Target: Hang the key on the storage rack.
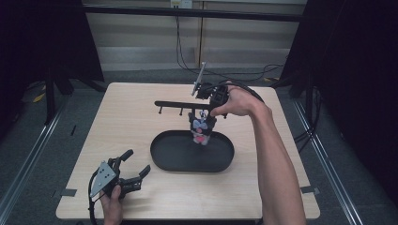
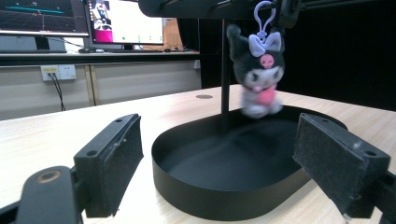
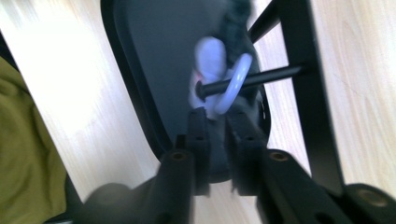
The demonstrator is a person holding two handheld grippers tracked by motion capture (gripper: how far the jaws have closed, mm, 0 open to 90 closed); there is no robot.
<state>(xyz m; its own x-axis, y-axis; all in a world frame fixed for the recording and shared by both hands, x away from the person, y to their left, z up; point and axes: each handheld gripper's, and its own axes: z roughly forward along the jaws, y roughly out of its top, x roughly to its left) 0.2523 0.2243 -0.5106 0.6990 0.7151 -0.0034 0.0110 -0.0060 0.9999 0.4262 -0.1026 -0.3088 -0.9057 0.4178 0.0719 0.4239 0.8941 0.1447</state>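
A small plush keychain [image 1: 201, 130] hangs by its pale loop [image 3: 232, 84] on a peg [image 3: 252, 80] of the black rack [image 1: 180, 105], dangling over the far end of the oval black tray [image 1: 164, 161] at the worktop's [image 1: 136, 122] centre. The right tool [image 1: 208, 123] sits just at the toy; in the right gripper view its jaws stand slightly parted with a narrow gap, the loop just beyond their tips and not pinched, so the toy seems to rest on the peg alone. The left tool [image 1: 133, 173] lies idle at about seven o'clock from the tray, jaws spread wide and holding nothing, pointing at the tray and the toy [image 2: 258, 74]. The step in hand looks like the hanging of the toy, nearly done. The risk lies in the withdrawal: the loop sits near the peg's free end, so a jaw that brushes it on the way back could drag it off and drop the toy into the tray. The toy looks blurred in the left gripper view, perhaps swinging, and a swing could work the loop toward the peg's end. A knock against the thin rack could shake it too.
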